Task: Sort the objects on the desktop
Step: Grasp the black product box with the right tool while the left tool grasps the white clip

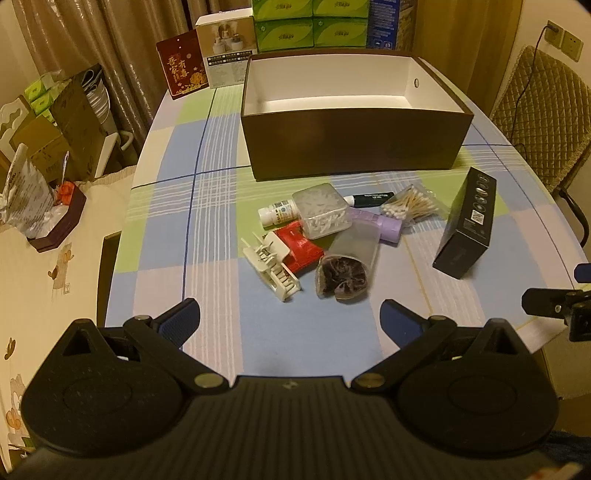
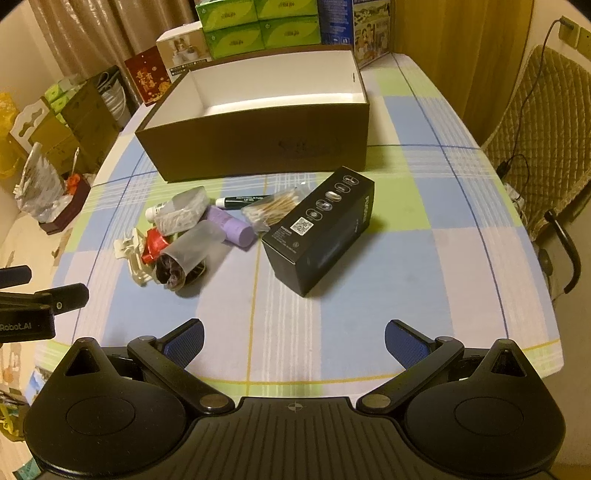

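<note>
A brown open box (image 1: 354, 147) (image 2: 258, 147) with a white inside stands at the far middle of the checked tablecloth. In front of it lies a pile: a white hair claw (image 1: 271, 267), a red packet (image 1: 301, 249), a clear cotton-swab case (image 1: 323, 210), a white bottle (image 1: 275, 214), a purple tube (image 2: 231, 227), a frosted tube of dark hair ties (image 1: 347, 266) (image 2: 186, 254), a bag of wooden cotton swabs (image 1: 410, 205) (image 2: 275, 210) and a dark tube (image 2: 245, 201). A black carton (image 1: 467, 223) (image 2: 321, 229) lies to the right. My left gripper (image 1: 290, 321) and right gripper (image 2: 293, 341) hover open near the front edge, holding nothing.
Green tissue packs (image 1: 312, 24), a white carton (image 1: 227, 48) and a red card (image 1: 183, 70) stand behind the box. A quilted chair (image 2: 535, 122) is at the right; cartons and a bag (image 1: 26, 195) crowd the left side.
</note>
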The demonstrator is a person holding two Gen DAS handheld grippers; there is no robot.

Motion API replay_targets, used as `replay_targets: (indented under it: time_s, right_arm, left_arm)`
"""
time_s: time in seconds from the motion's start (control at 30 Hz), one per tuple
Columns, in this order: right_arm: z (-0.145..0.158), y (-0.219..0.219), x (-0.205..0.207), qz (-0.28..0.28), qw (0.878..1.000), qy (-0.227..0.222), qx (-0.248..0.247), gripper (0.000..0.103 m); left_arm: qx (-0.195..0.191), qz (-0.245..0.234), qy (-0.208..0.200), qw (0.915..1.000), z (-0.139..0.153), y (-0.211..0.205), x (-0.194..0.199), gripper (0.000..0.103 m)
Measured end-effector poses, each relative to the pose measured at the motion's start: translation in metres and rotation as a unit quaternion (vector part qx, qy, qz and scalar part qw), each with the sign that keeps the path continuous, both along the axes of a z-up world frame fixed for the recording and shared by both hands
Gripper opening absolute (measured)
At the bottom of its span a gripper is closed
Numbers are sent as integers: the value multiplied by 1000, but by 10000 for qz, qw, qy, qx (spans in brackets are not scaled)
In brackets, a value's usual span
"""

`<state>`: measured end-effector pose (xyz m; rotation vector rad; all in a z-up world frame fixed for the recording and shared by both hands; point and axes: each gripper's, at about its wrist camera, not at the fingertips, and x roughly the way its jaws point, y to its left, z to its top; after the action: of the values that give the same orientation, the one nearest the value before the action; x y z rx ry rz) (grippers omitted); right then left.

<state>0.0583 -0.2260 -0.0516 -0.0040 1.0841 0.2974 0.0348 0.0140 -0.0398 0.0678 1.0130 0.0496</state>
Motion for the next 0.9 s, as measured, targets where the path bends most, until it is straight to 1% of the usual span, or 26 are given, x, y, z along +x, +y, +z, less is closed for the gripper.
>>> replay_targets:
  time_s: [0.3,0.67,0.73,0.8,0.9]
  right_arm:
    - [-6,5,16,23,10000,19,88,101]
    - [-25,14,45,-70,9998,-165,67,101]
    - [-29,17,50,-75,9997,-226,49,98]
    - [-33,20,56,-62,9997,-220,29,90]
    - [-40,22,66,-108,9998,-154,110,83]
  left_arm:
    - [-57,0,44,10000,-9,8,13,102]
    - [-76,113,202,9997,-30,25,37,102]
    - [-68,123,222,9997,-33,27,40,102]
    - [-58,145,252,9996,-36,28,43,102]
    - [-42,180,314,9993,-41,32,47,102]
